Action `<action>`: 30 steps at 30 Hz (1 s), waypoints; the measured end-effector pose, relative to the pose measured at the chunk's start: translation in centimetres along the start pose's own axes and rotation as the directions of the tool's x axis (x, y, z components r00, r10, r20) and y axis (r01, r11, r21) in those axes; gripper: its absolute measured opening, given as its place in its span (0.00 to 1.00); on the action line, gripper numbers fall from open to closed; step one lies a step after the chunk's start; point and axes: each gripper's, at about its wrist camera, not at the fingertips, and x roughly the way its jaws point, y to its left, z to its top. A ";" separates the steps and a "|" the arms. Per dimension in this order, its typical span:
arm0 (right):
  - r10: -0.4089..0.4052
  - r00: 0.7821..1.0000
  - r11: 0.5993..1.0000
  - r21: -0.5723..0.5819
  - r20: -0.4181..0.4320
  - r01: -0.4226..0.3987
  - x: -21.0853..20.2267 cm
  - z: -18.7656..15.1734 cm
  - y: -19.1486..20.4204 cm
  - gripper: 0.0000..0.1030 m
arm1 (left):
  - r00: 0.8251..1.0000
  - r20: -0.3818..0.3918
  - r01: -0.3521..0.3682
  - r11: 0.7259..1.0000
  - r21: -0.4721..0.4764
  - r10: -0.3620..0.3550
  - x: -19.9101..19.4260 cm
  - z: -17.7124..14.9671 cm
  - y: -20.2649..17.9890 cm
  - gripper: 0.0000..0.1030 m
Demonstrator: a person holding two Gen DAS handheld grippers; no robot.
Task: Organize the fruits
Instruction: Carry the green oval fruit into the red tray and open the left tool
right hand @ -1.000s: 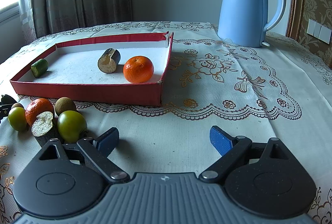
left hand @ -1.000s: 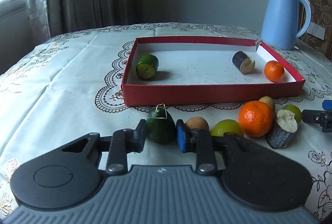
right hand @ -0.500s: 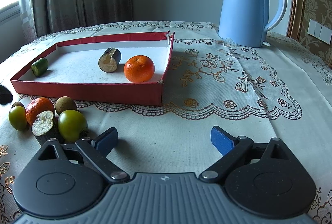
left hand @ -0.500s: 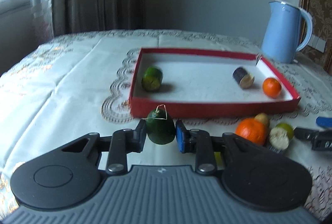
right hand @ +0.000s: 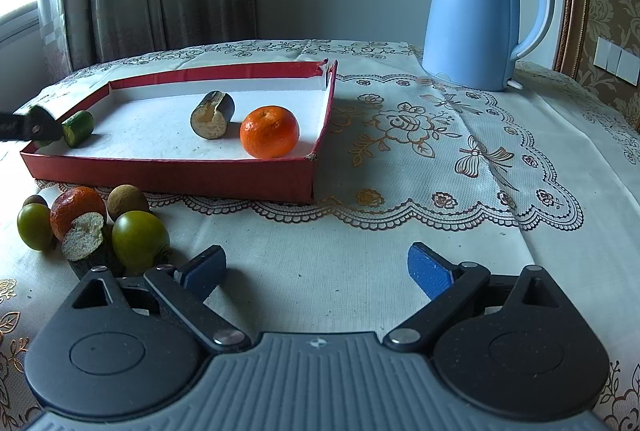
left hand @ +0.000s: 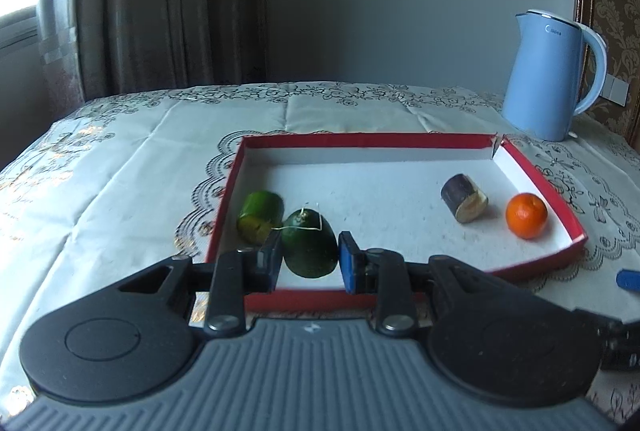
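Observation:
My left gripper (left hand: 309,255) is shut on a dark green fruit with a thin string on its stem (left hand: 309,244), held in the air over the near left part of the red tray (left hand: 536,175). Inside the tray lie a green cucumber piece (left hand: 260,216), a dark sugarcane piece (left hand: 464,202) and an orange (left hand: 526,215). My right gripper (right hand: 316,271) stands open above bare tablecloth. To its left, outside the tray (right hand: 172,178), sit an orange (right hand: 74,207), a cut sugarcane piece (right hand: 84,237), a green fruit (right hand: 138,239) and smaller round fruits (right hand: 34,225).
A light blue kettle (right hand: 480,19) stands at the back right of the table, beyond the tray. The tablecloth (right hand: 440,159) with lace patterns covers the table. Curtains (left hand: 160,3) hang behind at the left. The left gripper's tip (right hand: 28,125) shows at the tray's left end.
The left gripper has lifted the green fruit off the tablecloth and carried it forward over the tray's near edge. The right gripper has stayed where it was.

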 end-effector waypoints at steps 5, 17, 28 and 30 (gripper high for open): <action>0.000 1.000 1.000 0.000 0.000 0.000 0.0 0.0 0.0 0.96 | 1.000 -0.025 0.001 1.000 0.023 -0.001 2.7 1.4 -0.7 0.26; -0.001 1.000 1.000 0.000 0.000 0.001 0.1 0.0 0.0 0.96 | 0.994 -0.110 -0.022 1.000 0.007 0.023 7.3 1.6 -0.6 0.26; 0.000 1.000 1.000 0.000 -0.001 0.000 0.1 0.0 -0.1 0.96 | 0.994 -0.107 -0.030 0.999 0.013 0.031 7.3 1.4 -0.7 0.45; 0.000 1.000 1.000 0.000 -0.001 0.000 0.1 0.0 -0.1 0.96 | 0.994 -0.098 -0.036 0.999 0.024 0.038 7.2 1.4 -0.9 0.54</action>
